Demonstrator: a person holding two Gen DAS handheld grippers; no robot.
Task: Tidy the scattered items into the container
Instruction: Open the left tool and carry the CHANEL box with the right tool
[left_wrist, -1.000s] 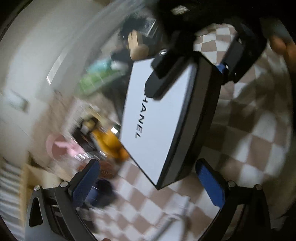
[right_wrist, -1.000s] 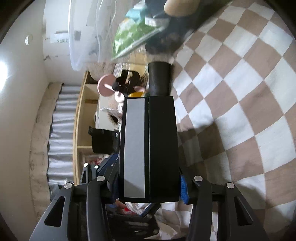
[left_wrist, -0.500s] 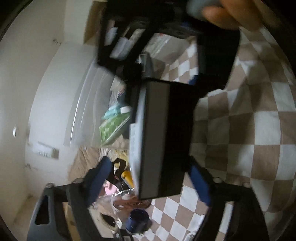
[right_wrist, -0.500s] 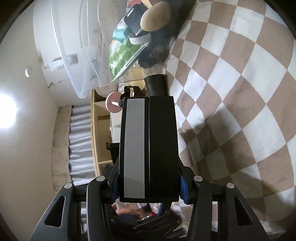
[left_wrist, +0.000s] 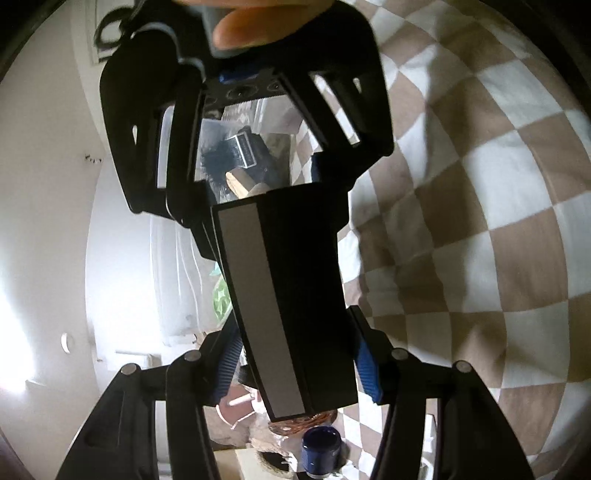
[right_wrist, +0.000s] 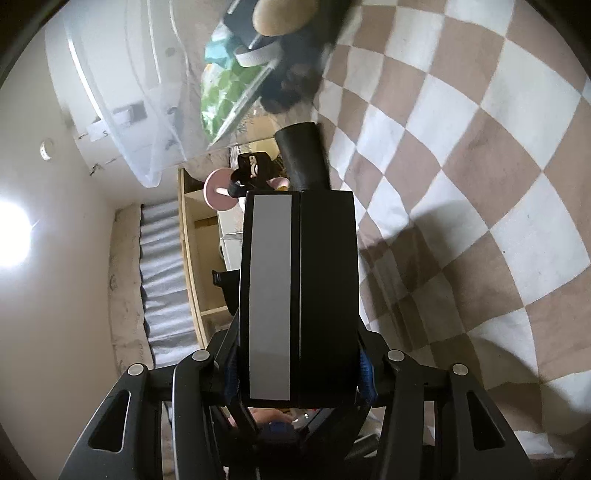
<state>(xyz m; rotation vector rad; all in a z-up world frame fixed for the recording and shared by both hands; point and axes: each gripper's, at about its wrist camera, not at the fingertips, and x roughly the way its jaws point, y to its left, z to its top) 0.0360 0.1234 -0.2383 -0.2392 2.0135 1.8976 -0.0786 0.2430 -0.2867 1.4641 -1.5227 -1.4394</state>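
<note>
Looking along your left gripper (left_wrist: 299, 363), you see one box (left_wrist: 291, 306), black with a grey stripe, lying lengthwise between the two blue pads (left_wrist: 365, 373). The jaws are closing on it; the left pad seems to meet the box's side, while a thin gap shows at the right pad, so you cannot tell that the grip is firm. At the box's far end your right gripper (left_wrist: 258, 206) faces you, clamped on the same box, with one hand (left_wrist: 258, 18) above it. Through its frame you see the clear container (left_wrist: 243, 155) with several items inside. One dark blue jar (left_wrist: 320, 452) stands below the box. A checked cloth (left_wrist: 480, 221) fills the right side.

From your right gripper (right_wrist: 299, 373), the one box (right_wrist: 299, 295) sits squarely between both pads, which press on its sides. Beyond it stands one black tube (right_wrist: 303, 158). The container (right_wrist: 155, 92) lies at upper left, holding one green packet (right_wrist: 225, 96) and a few other items, too jumbled to count. The same cloth (right_wrist: 480, 184) covers the right.
</note>
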